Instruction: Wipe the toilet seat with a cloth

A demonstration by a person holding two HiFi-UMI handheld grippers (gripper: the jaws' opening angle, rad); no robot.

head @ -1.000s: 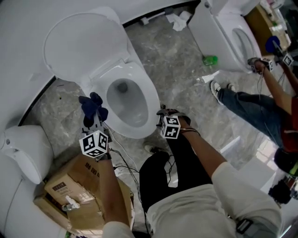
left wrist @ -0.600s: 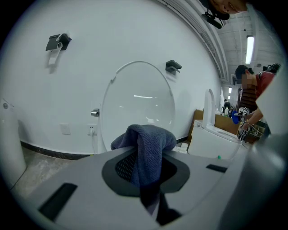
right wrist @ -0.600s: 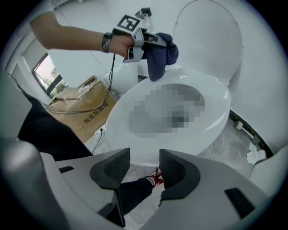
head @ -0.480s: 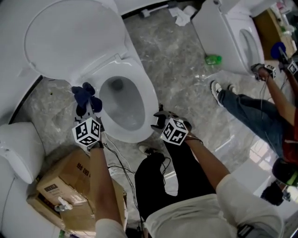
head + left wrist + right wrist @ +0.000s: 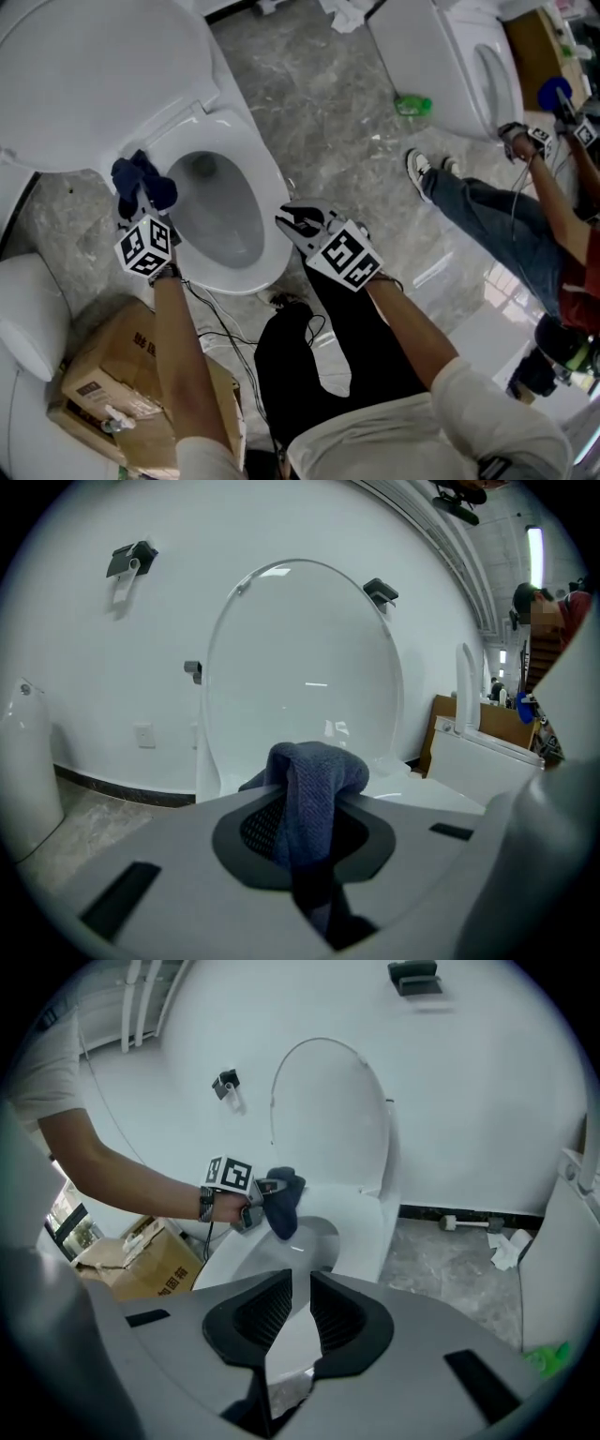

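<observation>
The white toilet seat lies down around the bowl, with its lid raised behind. My left gripper is shut on a dark blue cloth, which hangs over the seat's rear left part. In the left gripper view the cloth bulges out of the left gripper, facing the lid. My right gripper hovers just off the seat's front right rim. In its own view the right gripper is closing; a narrow gap remains and nothing is between the pads. That view also shows the cloth.
A cardboard box stands at the lower left beside another white fixture. A second toilet stands at the upper right, where another person works. A green object and crumpled paper lie on the marble floor.
The left gripper has carried the cloth from beside the bowl onto the seat's rear left part. The right gripper has come closer to the seat's front right rim.
</observation>
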